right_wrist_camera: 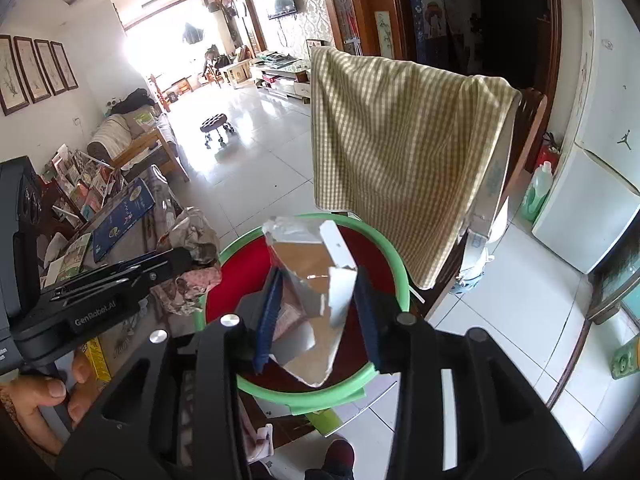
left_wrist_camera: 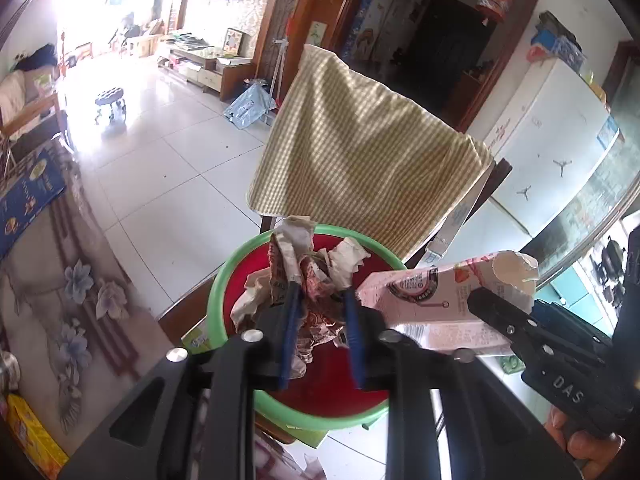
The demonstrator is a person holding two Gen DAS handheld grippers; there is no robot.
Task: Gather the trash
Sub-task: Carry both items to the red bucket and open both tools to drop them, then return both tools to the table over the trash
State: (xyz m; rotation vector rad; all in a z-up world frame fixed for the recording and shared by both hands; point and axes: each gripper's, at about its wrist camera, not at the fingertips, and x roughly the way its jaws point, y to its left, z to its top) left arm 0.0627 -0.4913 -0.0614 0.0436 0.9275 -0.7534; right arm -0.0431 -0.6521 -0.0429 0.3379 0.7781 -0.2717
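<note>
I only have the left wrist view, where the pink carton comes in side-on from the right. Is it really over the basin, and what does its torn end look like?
Observer: In the right wrist view the carton sits between the fingers of the right gripper, above the red inside of the green-rimmed basin.
Operator: And the torn end?
Observer: It gapes open, showing a silvery lining.
Operator: Who carries the left gripper?
Observer: A bare hand wraps around its handle.
</note>
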